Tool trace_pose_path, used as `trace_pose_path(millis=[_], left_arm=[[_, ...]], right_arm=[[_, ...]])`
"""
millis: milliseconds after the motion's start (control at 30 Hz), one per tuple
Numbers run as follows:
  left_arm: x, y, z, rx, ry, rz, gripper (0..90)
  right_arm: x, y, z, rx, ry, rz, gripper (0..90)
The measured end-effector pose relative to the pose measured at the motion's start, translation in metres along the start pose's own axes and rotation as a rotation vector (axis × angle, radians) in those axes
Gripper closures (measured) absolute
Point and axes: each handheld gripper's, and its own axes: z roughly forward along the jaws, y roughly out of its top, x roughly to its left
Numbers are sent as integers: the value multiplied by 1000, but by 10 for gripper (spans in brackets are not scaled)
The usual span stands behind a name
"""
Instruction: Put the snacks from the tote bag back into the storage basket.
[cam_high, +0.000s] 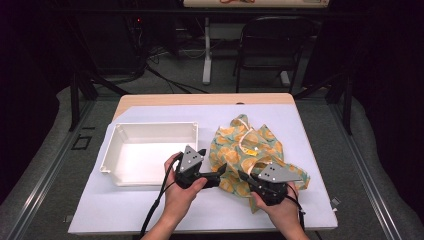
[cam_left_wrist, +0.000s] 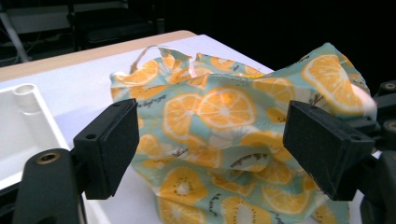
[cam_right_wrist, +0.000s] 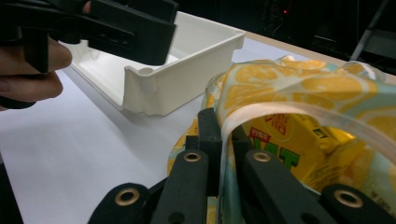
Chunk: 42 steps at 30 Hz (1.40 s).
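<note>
A cloth bag printed with orange slices lies crumpled on the table, right of a white tray. My right gripper is shut on the bag's pale hemmed rim and holds its mouth up. Inside the mouth a yellow carton with green lettering shows. My left gripper stands open, its pads on either side of the bag's near fold without touching it. From above, the left gripper and the right gripper sit close together at the bag's front left edge.
The tray has nothing in it and stands close to the bag's left side. A white sheet covers the table, and bare wood shows along its far edge. A dark chair and a desk leg stand beyond the table.
</note>
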Motion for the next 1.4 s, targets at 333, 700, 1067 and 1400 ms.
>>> trace_pose_path(millis=[333,700,1067,1400], left_arm=[[-19,1,12,14,-52,27,193],[-28,-1,23,61,-147,20,229],[-23,2,26,112,-209,-1,874],[-11,0,25,125,-185,-24,900]], right_arm=[[9,-9,9,50,23,-21,897],[8,-12,13,63,45,-12,895],[12,-13,15,71,70,-34,872],[12,-5,-9,12,89,-47,566]])
